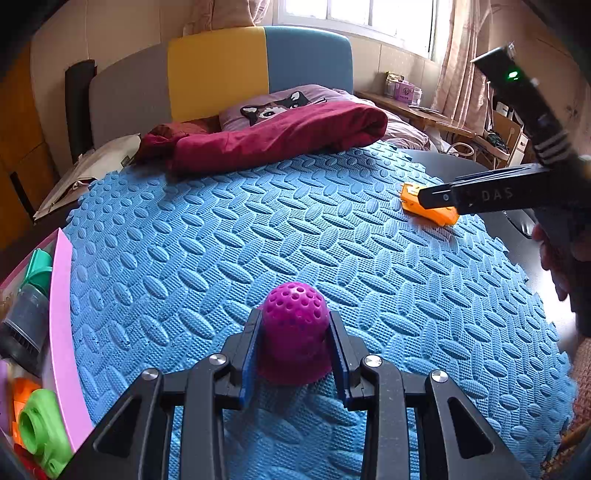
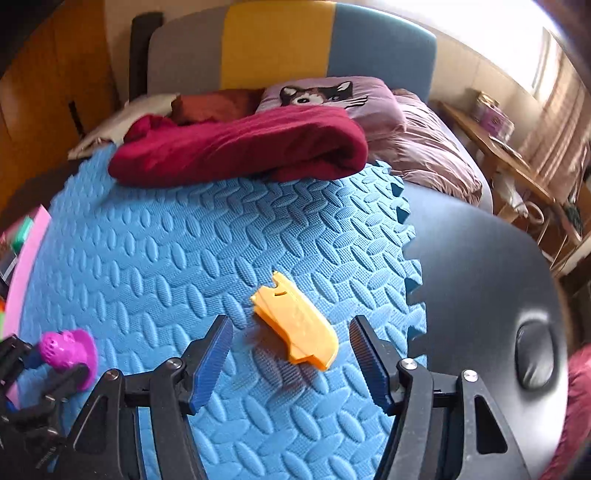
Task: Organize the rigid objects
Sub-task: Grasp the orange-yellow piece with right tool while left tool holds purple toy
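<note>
Nearest in the left wrist view, the left gripper (image 1: 293, 345) has its two blue-padded fingers closed against the sides of a purple perforated dome-shaped toy (image 1: 294, 330), which sits flared base down on the blue foam puzzle mat (image 1: 258, 229). In the right wrist view, the right gripper (image 2: 290, 354) is spread wide above the same mat, its fingers (image 2: 210, 360) well apart and touching nothing. An orange flat plastic piece (image 2: 295, 326) lies on the mat between and just ahead of those fingers, slanted from upper left to lower right. Nothing stands between this gripper and the orange piece. At the far left of the right wrist view the purple toy (image 2: 68, 350) shows again, held in the other gripper. Along the mat's left edge stands a pink bin (image 1: 62, 332) holding a green plastic fitting (image 1: 42, 432), a grey cylinder (image 1: 24, 332) and other small coloured parts that are too cropped to name. To the right of the mat is a black tabletop (image 2: 480, 277). Beyond the mat's far edge lies a crumpled dark red blanket (image 2: 240, 151), then a mauve pillow with a husky face (image 2: 325, 94), then a headboard (image 2: 280, 40) in grey, yellow and blue panels, with a window (image 1: 362, 14) and curtains behind.
</note>
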`<state>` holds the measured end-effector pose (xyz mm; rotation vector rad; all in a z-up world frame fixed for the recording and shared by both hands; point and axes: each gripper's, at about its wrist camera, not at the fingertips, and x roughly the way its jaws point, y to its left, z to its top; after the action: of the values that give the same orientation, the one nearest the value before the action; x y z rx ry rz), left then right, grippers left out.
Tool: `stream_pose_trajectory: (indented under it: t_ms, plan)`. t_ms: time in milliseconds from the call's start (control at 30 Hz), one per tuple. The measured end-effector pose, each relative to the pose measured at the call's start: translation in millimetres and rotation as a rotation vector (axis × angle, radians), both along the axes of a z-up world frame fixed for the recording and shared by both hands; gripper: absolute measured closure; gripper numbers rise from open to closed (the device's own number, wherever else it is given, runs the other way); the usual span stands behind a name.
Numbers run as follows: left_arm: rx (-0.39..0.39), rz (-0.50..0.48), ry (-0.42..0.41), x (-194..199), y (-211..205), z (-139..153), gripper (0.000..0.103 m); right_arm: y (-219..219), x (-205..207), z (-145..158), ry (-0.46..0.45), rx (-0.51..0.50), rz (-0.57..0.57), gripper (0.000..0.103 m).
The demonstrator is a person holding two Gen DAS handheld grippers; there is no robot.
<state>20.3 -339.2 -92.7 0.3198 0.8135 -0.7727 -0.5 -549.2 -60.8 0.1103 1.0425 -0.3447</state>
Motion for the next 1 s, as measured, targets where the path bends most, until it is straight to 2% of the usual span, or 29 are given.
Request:
stream_pose_trajectory:
  t_ms: [167, 200, 233, 267, 400, 533, 567, 667, 800, 1000]
  plan:
    - [0.000, 0.000, -0.001, 0, 0, 0, 0.069, -9, 15, -18, 0.051, 0.006, 0.027, 0.036]
    - [-0.001, 0.000, 0.000, 0, 1, 0, 0.069, -10, 16, -22, 0.060, 0.014, 0.020, 0.040]
    - [-0.001, 0.000, 0.002, 0, 1, 0, 0.069, -9, 17, -23, 0.051, 0.032, 0.025, 0.054]
    - [-0.003, 0.000, 0.003, 0, 0, 0, 0.069, -6, 16, -20, 0.029, 0.038, 0.015, 0.074]
    - [-0.004, 0.000, 0.001, 0, 0, 0, 0.069, 26, 15, -13, -0.019, 0.034, 0.036, 0.074]
    - [-0.005, 0.001, 0.002, 0, 0, 0, 0.069, 56, 16, -22, -0.013, 0.117, 0.062, 0.073]
    - [-0.005, 0.001, 0.003, 0, 0, 0, 0.069, 62, 15, -23, -0.030, 0.085, 0.051, 0.073]
    - [-0.001, 0.001, 0.001, 0, -1, 0, 0.069, 63, 9, -24, -0.082, 0.102, 0.004, 0.072]
    - [0.003, 0.003, -0.003, 0, -2, 0, 0.069, 69, -1, -26, -0.136, 0.054, 0.023, 0.073]
    - [0.007, 0.005, -0.009, 0, -3, -1, 0.069, 69, 1, -31, -0.164, 0.032, 0.021, 0.073]
